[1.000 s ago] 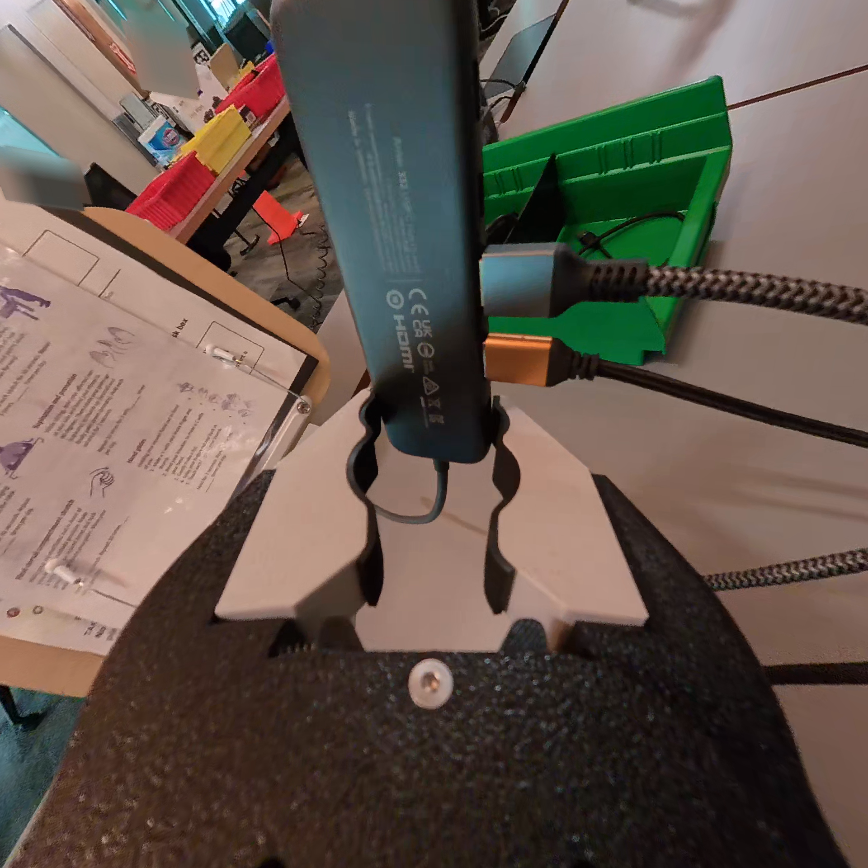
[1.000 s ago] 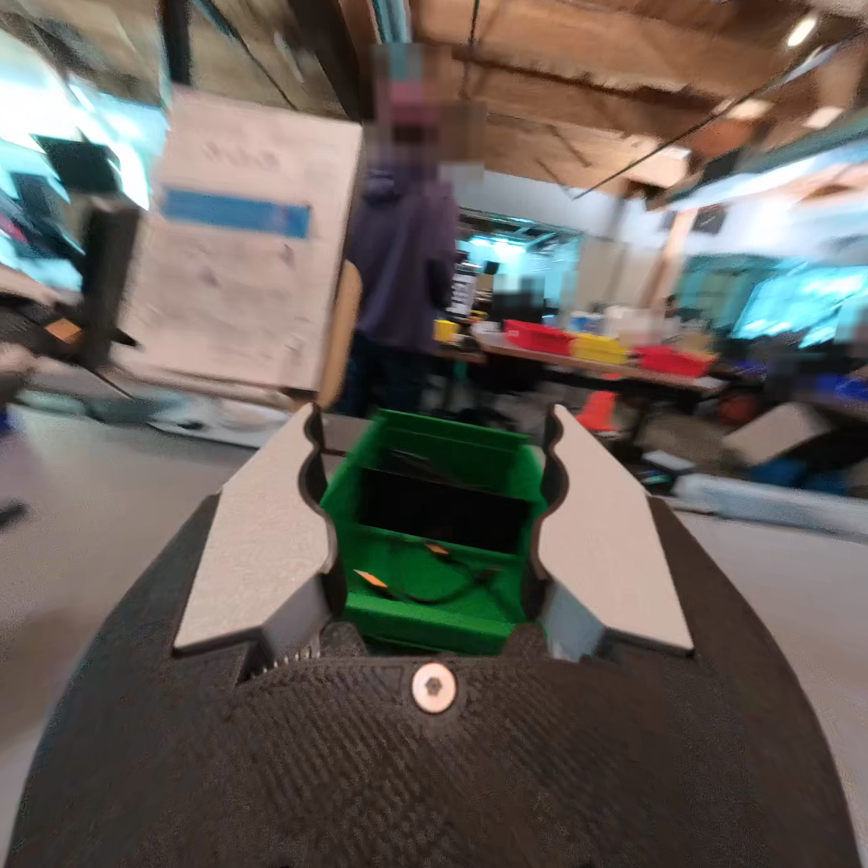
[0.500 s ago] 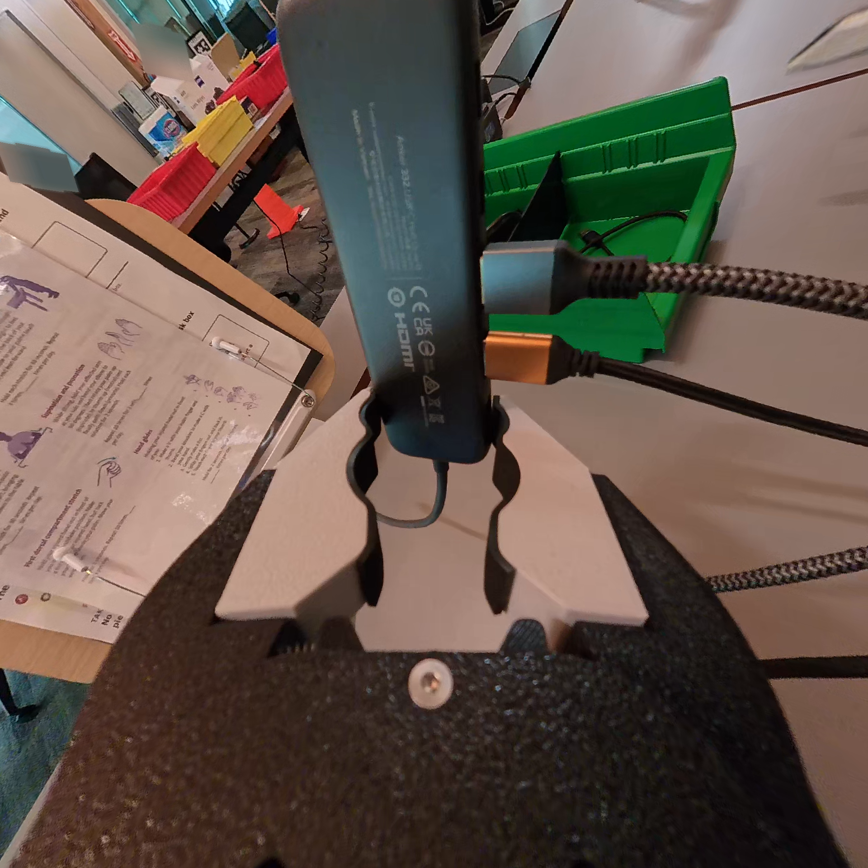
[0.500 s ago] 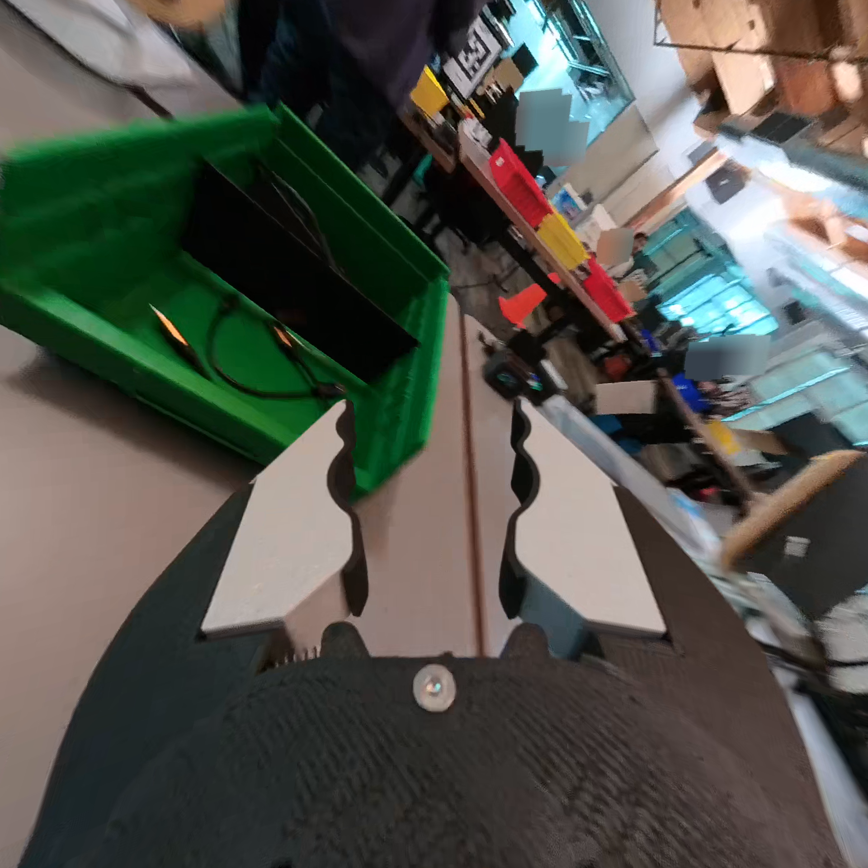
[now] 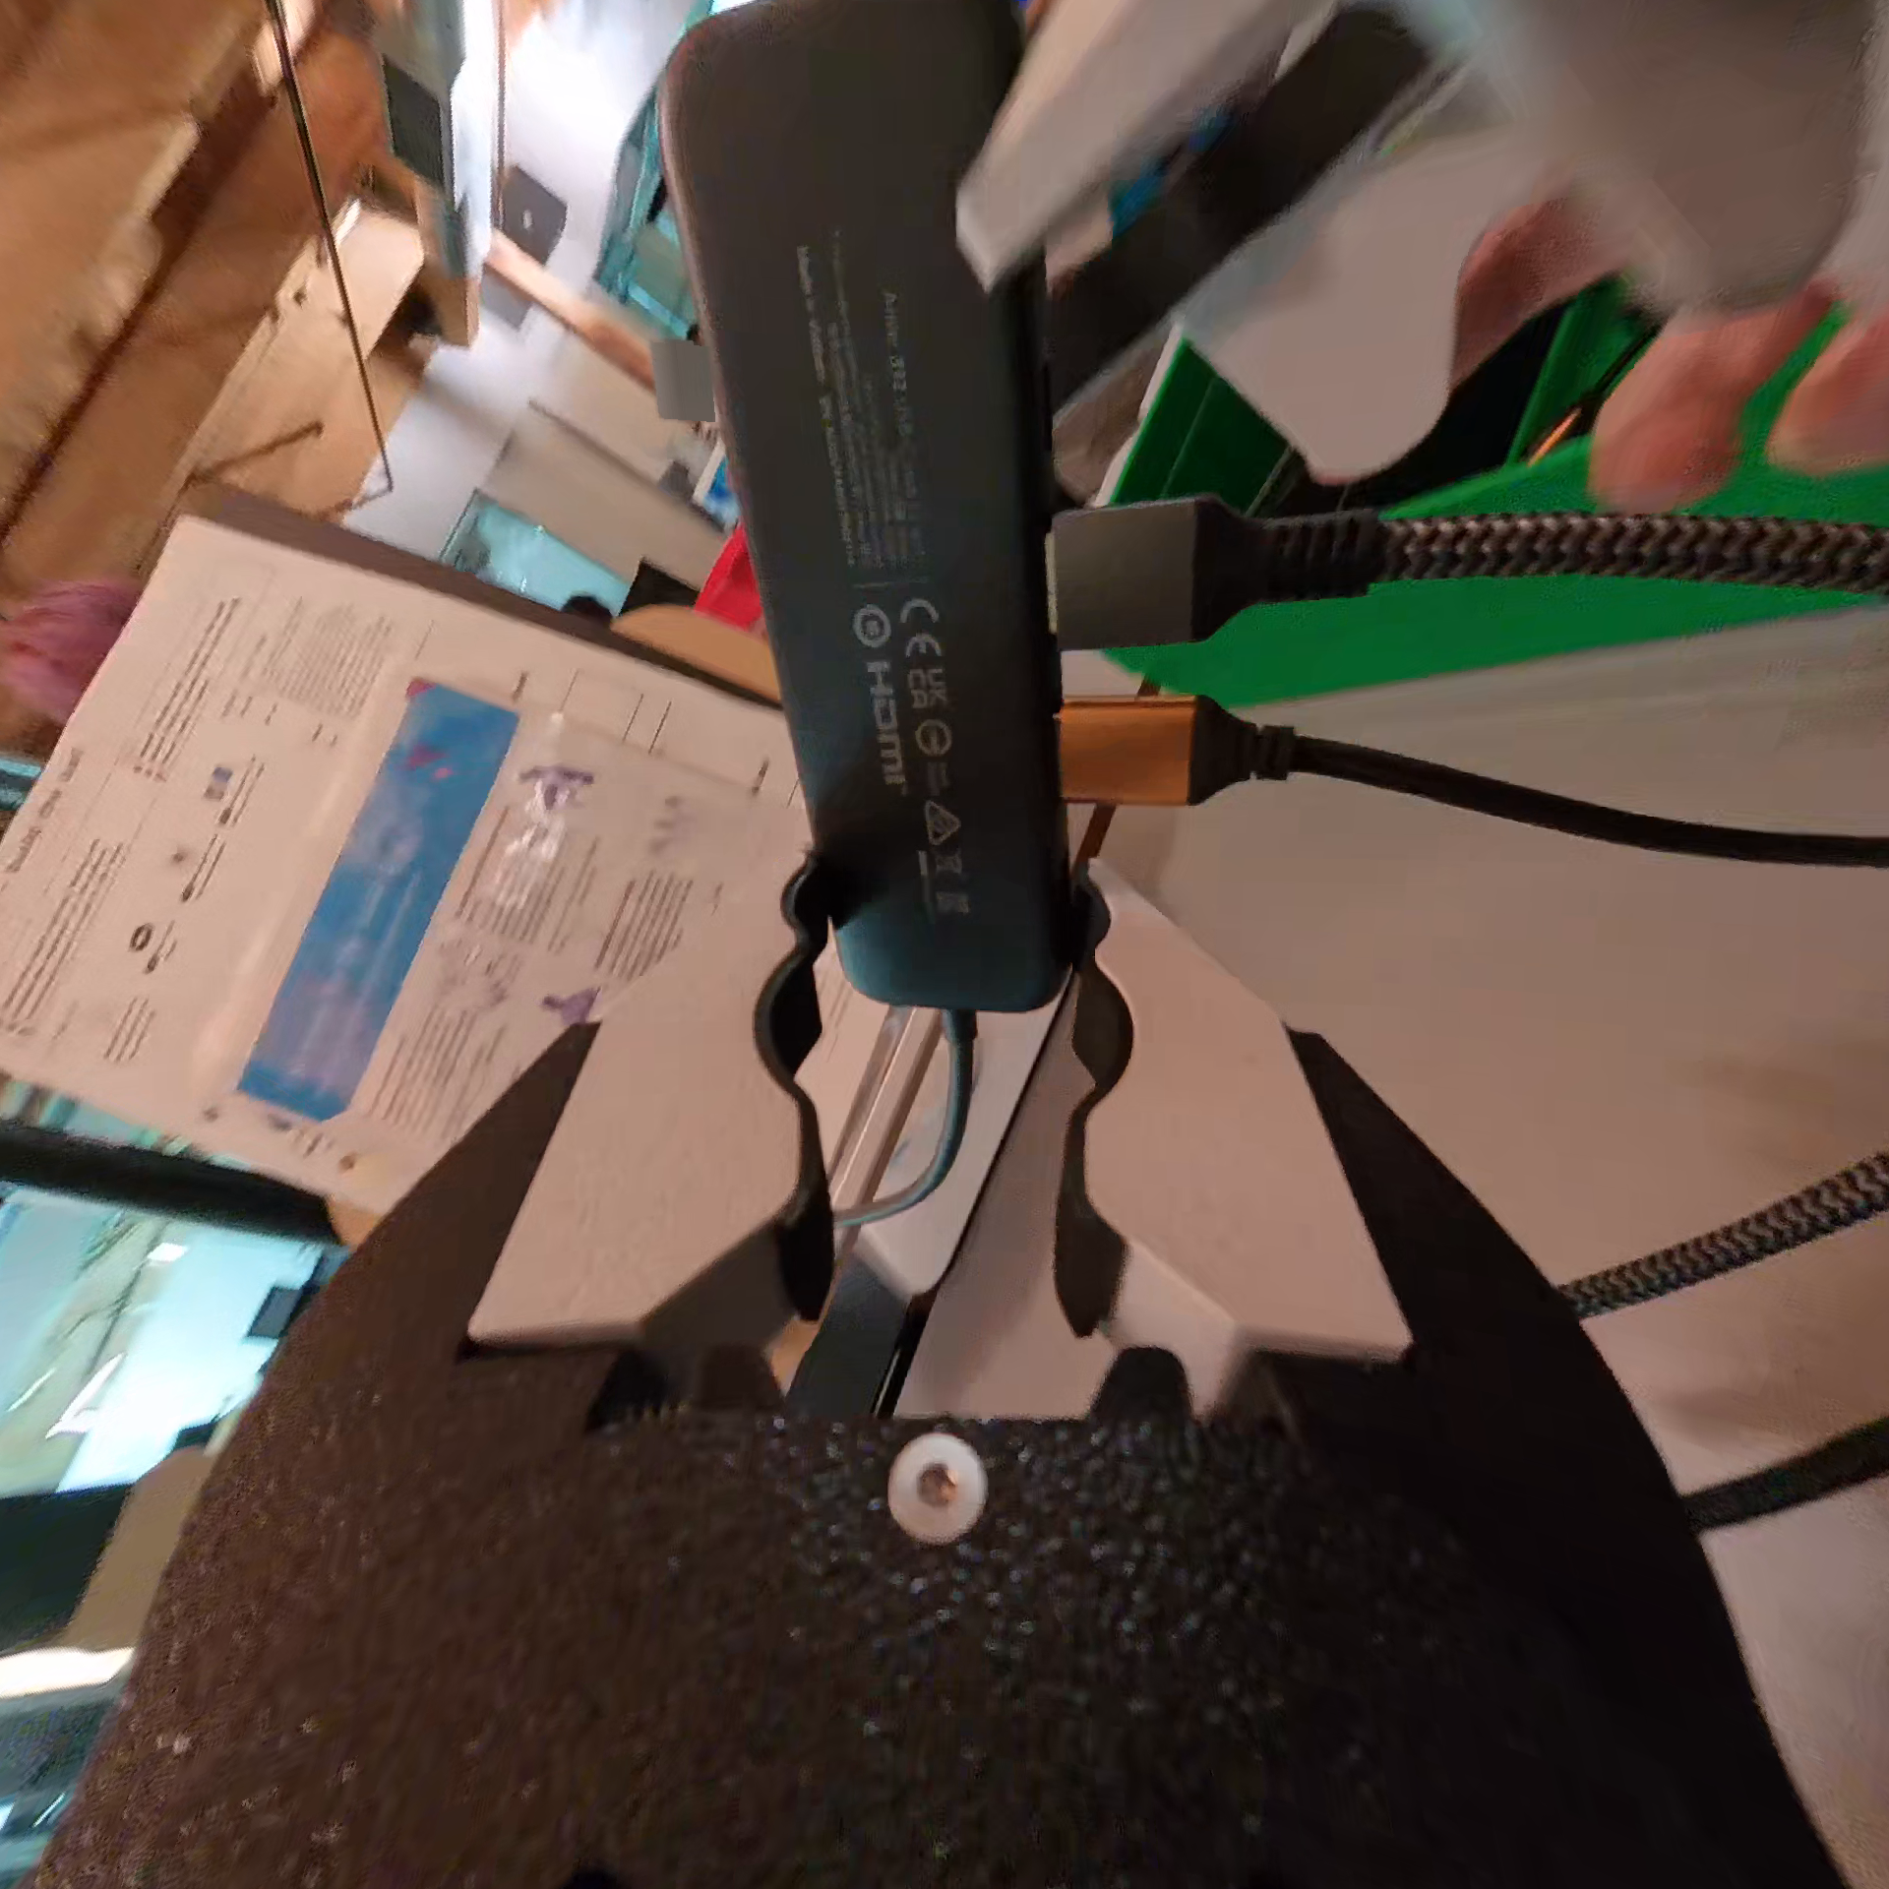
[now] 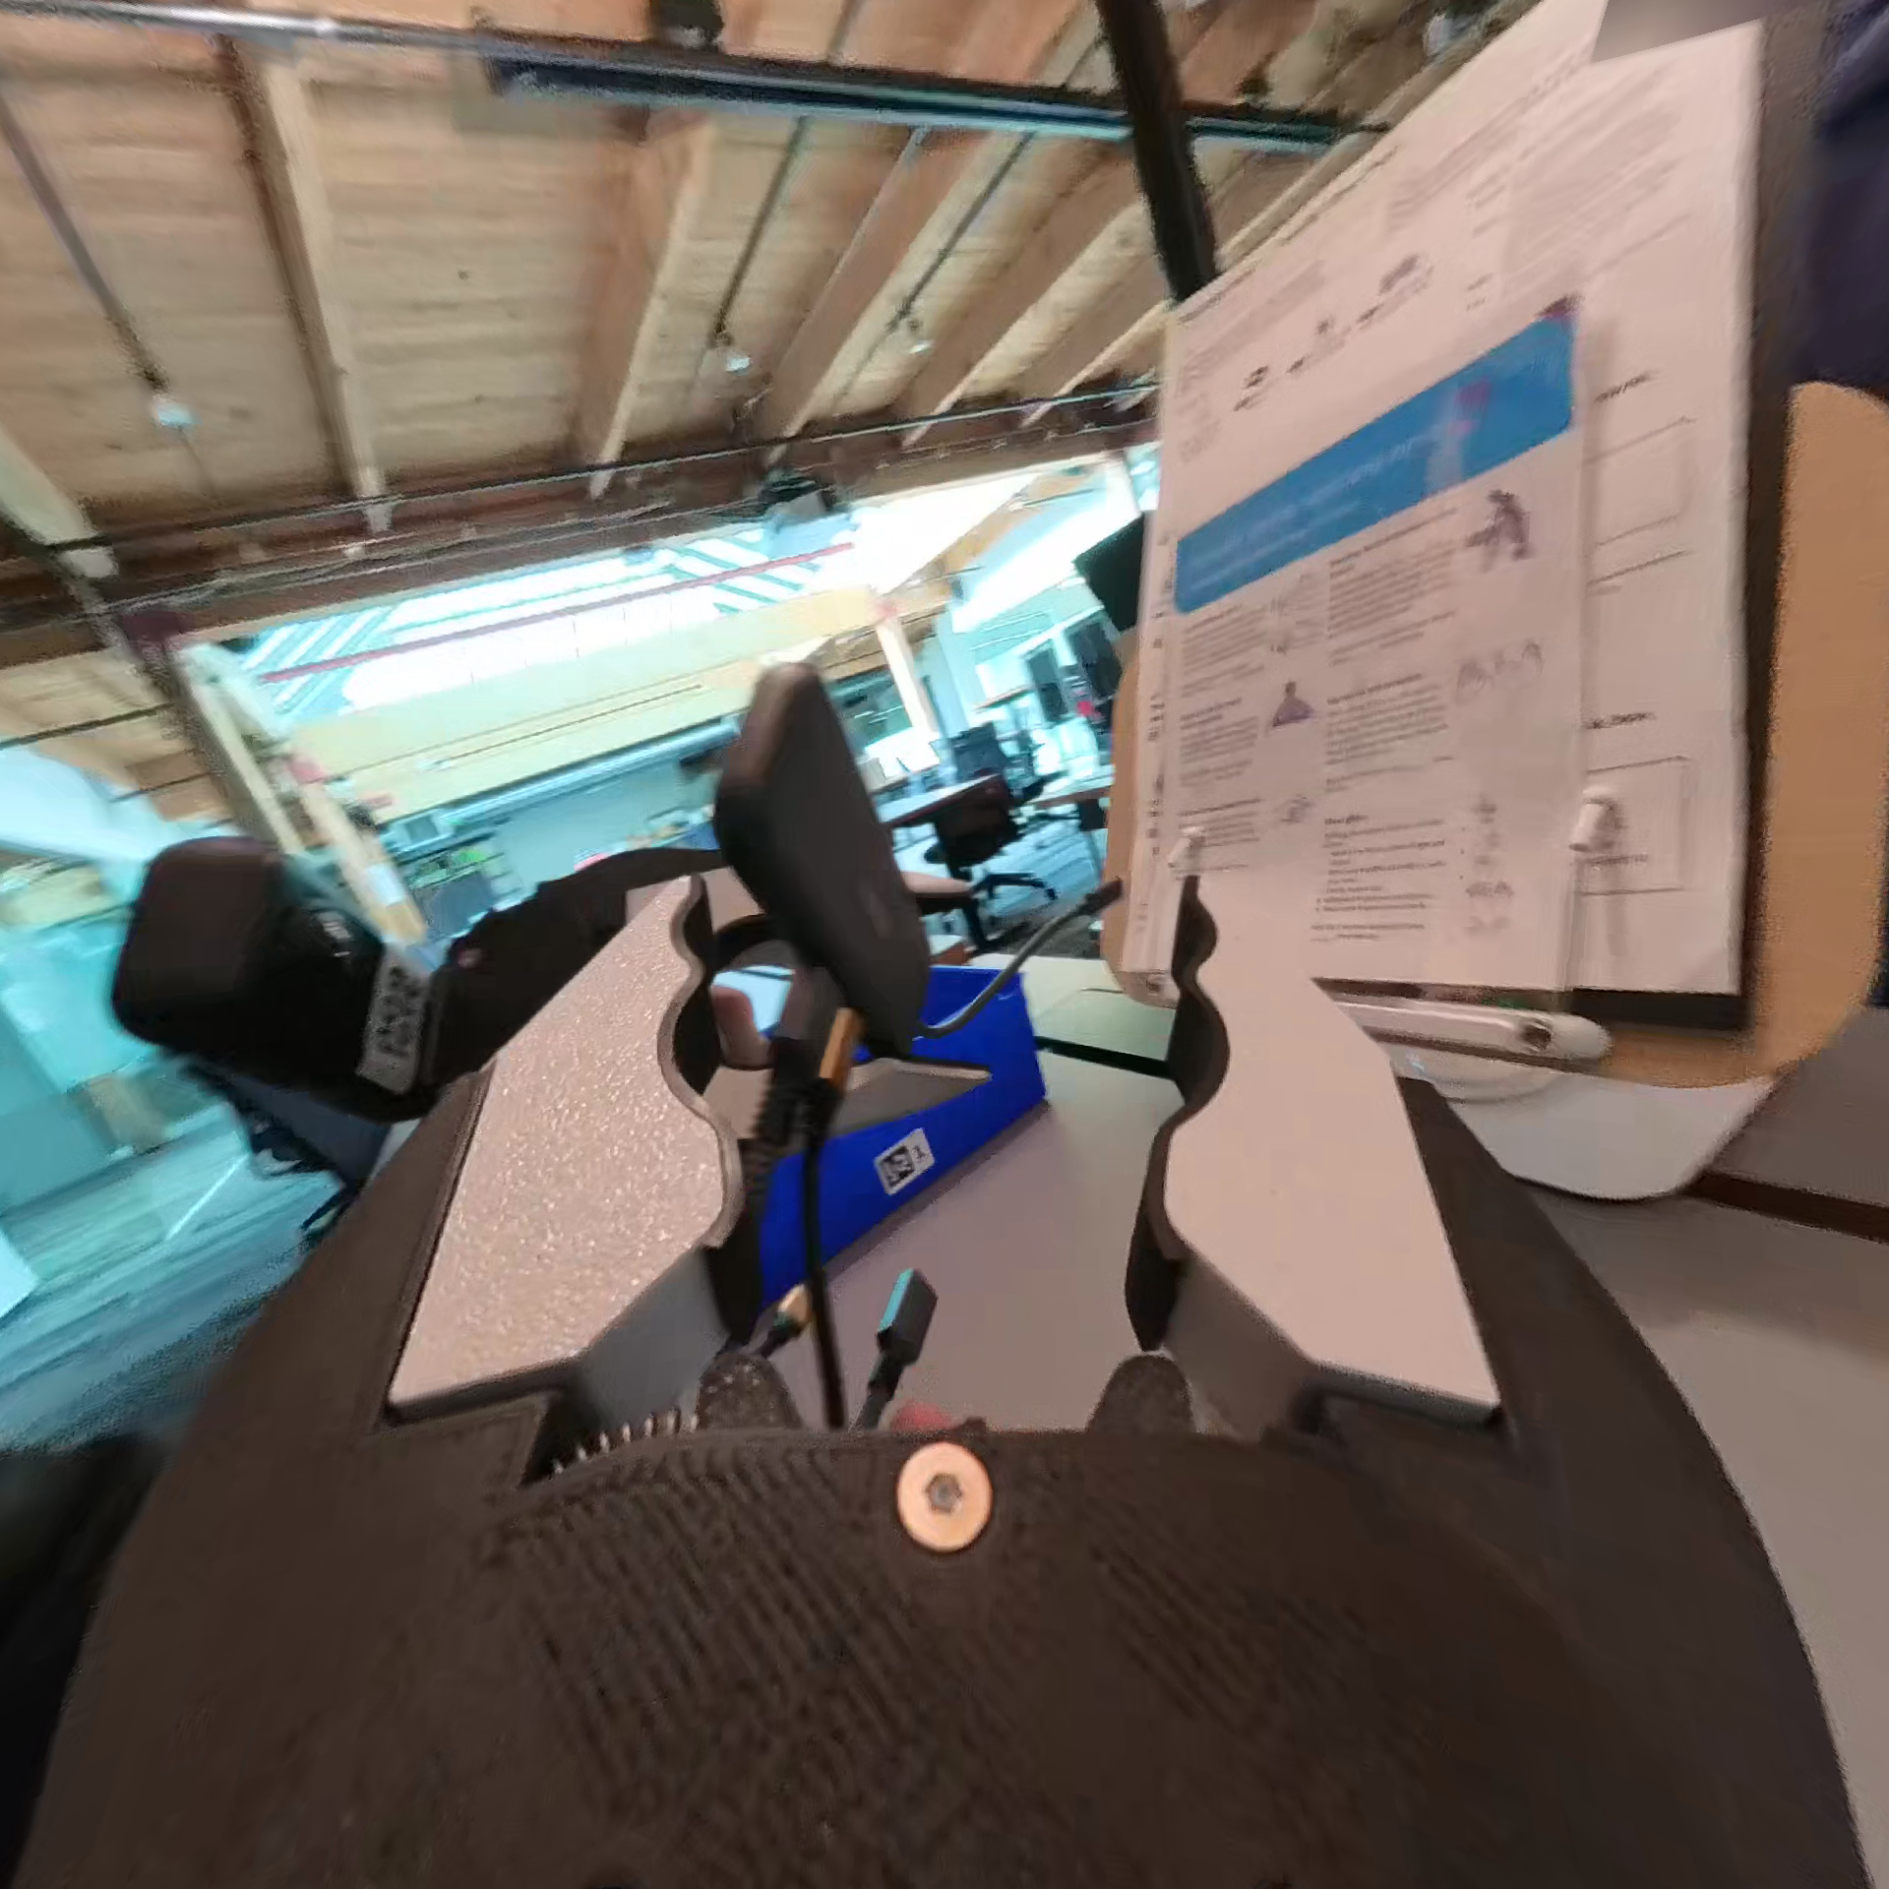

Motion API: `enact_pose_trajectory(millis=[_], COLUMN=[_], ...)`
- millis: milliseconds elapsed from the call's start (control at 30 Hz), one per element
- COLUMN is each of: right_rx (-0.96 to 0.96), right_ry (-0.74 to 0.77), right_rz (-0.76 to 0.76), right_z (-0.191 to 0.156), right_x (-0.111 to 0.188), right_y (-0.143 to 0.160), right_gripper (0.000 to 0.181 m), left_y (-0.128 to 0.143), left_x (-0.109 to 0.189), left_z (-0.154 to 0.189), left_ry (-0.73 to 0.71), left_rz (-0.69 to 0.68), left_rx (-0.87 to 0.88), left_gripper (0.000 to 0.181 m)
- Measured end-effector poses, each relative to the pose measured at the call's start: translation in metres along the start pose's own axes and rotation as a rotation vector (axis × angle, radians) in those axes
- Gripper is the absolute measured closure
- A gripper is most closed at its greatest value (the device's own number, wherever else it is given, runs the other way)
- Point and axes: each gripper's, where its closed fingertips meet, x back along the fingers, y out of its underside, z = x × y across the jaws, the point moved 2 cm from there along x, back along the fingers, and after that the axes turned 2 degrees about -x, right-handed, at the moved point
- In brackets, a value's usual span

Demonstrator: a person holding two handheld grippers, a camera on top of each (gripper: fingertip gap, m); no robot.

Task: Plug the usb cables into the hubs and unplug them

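Observation:
My left gripper [image 5: 946, 910] is shut on the lower end of a dark grey hub [image 5: 879, 460], which stands up out of the jaws. A grey plug [image 5: 1145, 572] on a braided cable and a gold plug [image 5: 1124, 751] on a black cable sit in the hub's right side. My right gripper [image 6: 940, 910] is open and empty. It faces the hub [image 6: 818, 869], which the left gripper [image 6: 266, 961] holds out ahead, cables hanging down. The right gripper [image 5: 1073, 143] shows blurred at the top of the left wrist view, close to the hub, with a hand [image 5: 1687, 368] behind it.
A green bin [image 5: 1431, 634] lies on the table behind the plugs. A blue bin [image 6: 900, 1155] stands beyond the hub. A loose cable plug [image 6: 905, 1319] lies on the table. A printed sheet on a board [image 6: 1431, 664] stands at the right.
My left gripper has tilted and lifted with the hub still in it. My right gripper has swung away from the green bin to face the hub and now shows in the left wrist view.

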Motion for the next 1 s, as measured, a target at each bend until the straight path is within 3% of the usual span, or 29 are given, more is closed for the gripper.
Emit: enact_pose_trajectory(millis=[133,233,333,533,667,767,1000], right_rx=[-0.046,-0.016,-0.032,-0.214,-0.211,-0.337,-0.554], right_ry=[-0.101,-0.027,0.025,-0.085,-0.151,-0.273,-0.381], right_rz=[0.037,-0.003,0.060,0.167,0.148,0.210,0.166], right_z=[-0.005,0.010,0.022,0.024,0.012,-0.002,-0.009], right_x=[-0.004,-0.006,0.000,0.012,0.014,0.019,0.017], right_y=[0.004,0.022,0.027,0.026,0.018,0.005,0.008], right_gripper=[0.111,0.122,0.171,0.170,0.170,0.171,0.171], left_y=[0.018,0.011,-0.001,-0.010,-0.025,-0.043,-0.050], left_x=[-0.013,-0.022,-0.025,-0.023,-0.009,0.012,0.030], left_z=[0.006,0.021,0.033,0.038,0.034,0.023,0.026], left_ry=[-0.035,-0.032,-0.024,-0.044,-0.052,-0.073,0.047], left_rz=[-0.097,-0.078,-0.049,-0.012,0.194,0.382,0.507], left_rx=[-0.132,-0.236,-0.322,-0.387,-0.362,-0.259,-0.158], left_gripper=[0.136,0.137,0.136,0.136,0.137,0.136,0.133])
